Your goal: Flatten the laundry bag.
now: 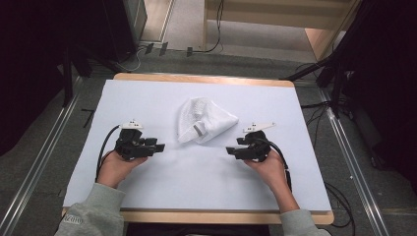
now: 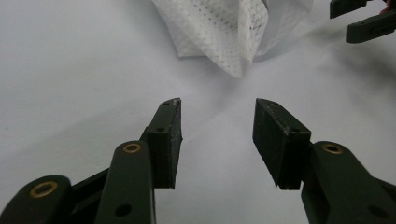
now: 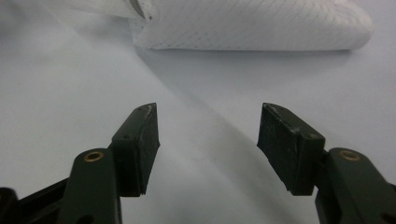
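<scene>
A crumpled white mesh cloth (image 1: 201,120) lies in the middle of the white table cover (image 1: 147,98). My left gripper (image 1: 158,146) rests on the table to the cloth's left, jaws pointing right, open with nothing between them. My right gripper (image 1: 230,150) sits to the cloth's lower right, jaws pointing left, open and empty too. In the left gripper view the cloth (image 2: 224,32) is ahead of the open gripper (image 2: 217,135), and the other gripper's jaws show at the top right. In the right gripper view the cloth (image 3: 252,23) lies beyond the open gripper (image 3: 208,140).
The table's wooden edge (image 1: 196,78) runs along the far side and the near side. Metal rails (image 1: 44,152) flank the table on the floor. Cables (image 1: 142,51) and dark stands lie beyond the far edge.
</scene>
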